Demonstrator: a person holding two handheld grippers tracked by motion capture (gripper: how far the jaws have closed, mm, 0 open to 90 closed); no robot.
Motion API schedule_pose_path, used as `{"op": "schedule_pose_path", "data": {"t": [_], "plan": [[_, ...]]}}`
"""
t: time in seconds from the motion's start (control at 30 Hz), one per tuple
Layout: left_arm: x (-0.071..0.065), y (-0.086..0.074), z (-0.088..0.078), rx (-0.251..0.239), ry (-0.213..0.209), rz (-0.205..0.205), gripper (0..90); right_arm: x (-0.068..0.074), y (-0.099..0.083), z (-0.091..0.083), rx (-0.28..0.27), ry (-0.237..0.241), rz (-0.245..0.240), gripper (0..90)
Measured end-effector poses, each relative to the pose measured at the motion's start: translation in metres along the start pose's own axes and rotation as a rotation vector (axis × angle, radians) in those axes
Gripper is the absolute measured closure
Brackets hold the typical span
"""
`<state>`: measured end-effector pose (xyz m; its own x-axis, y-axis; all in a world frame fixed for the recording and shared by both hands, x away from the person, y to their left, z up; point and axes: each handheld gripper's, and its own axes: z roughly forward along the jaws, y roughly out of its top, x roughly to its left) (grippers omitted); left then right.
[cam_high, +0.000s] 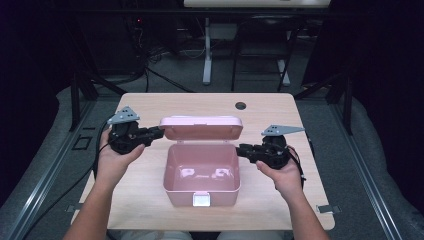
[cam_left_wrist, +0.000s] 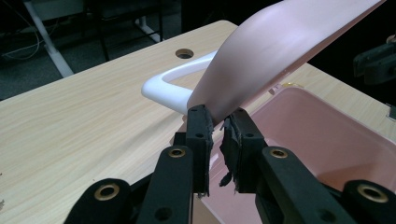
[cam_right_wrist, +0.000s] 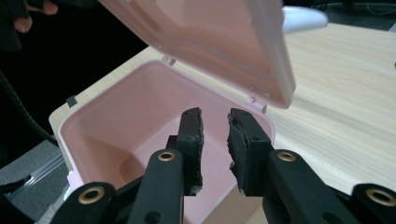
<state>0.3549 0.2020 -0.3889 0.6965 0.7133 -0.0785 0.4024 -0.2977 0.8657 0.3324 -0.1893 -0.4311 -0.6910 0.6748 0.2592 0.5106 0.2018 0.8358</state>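
Each black tool (cam_high: 156, 132) has brass-ringed screws, worn pads, a grey triangular plate

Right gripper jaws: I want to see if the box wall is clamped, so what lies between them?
The right gripper has nothing clamped; the right gripper view shows, through the gap, the pink box's interior.

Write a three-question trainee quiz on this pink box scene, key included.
1. True or false: the lid of the pink box is shut.
2. What does the left gripper have between its jaws? A) the lid's edge B) the white handle C) nothing
3. Where does the right gripper sit relative to the box?

Key:
1. False; the lid stands raised and the inside shows.
2. A; the pads sit on either side of the lid's corner edge.
3. At the box's right rim, by the high view, jaws narrowly apart with nothing between them, pointing over the open inside.
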Motion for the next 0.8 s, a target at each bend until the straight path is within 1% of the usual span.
{"op": "schedule_pose_path", "data": {"t": [0.07,0.17,0.2,0.3,0.33,0.47,0.5,0.53,0.6,0.63,0.8], "plan": [[0.0,0.0,0.0,0.003,0.0,0.002,79.2,0.001,-0.001,0.001,0.003,0.0,0.003,75.0],[0.004,0.002,0.001,0.004,-0.011,-0.001,78.7,0.002,-0.006,0.007,0.032,0.002,-0.003,76.8],[0.004,0.002,0.001,0.004,-0.011,-0.001,78.7,0.002,-0.006,0.007,0.032,0.002,-0.003,76.8],[0.006,0.002,0.003,0.002,-0.014,-0.006,78.6,0.003,-0.011,0.012,0.06,0.0,-0.003,78.6],[0.006,0.003,0.003,0.005,-0.016,-0.005,78.6,0.004,-0.013,0.015,0.076,0.008,-0.009,80.4],[0.008,0.004,0.005,0.001,-0.018,-0.009,78.4,0.006,-0.017,0.021,0.112,0.028,-0.019,82.3],[0.008,0.004,0.005,0.001,-0.018,-0.009,78.3,0.006,-0.017,0.021,0.112,0.028,-0.019,82.3],[0.008,0.004,0.005,0.0,-0.016,-0.008,78.4,0.008,-0.02,0.025,0.128,0.041,-0.03,83.1],[0.009,0.004,0.006,0.003,-0.017,-0.009,78.3,0.009,-0.02,0.026,0.137,0.044,-0.028,83.1],[0.01,0.004,0.006,0.005,-0.019,-0.009,78.3,0.01,-0.023,0.031,0.157,0.05,-0.039,83.4],[0.011,0.005,0.008,0.0,-0.015,-0.011,78.1,0.012,-0.027,0.035,0.175,0.055,-0.048,84.3]]}}
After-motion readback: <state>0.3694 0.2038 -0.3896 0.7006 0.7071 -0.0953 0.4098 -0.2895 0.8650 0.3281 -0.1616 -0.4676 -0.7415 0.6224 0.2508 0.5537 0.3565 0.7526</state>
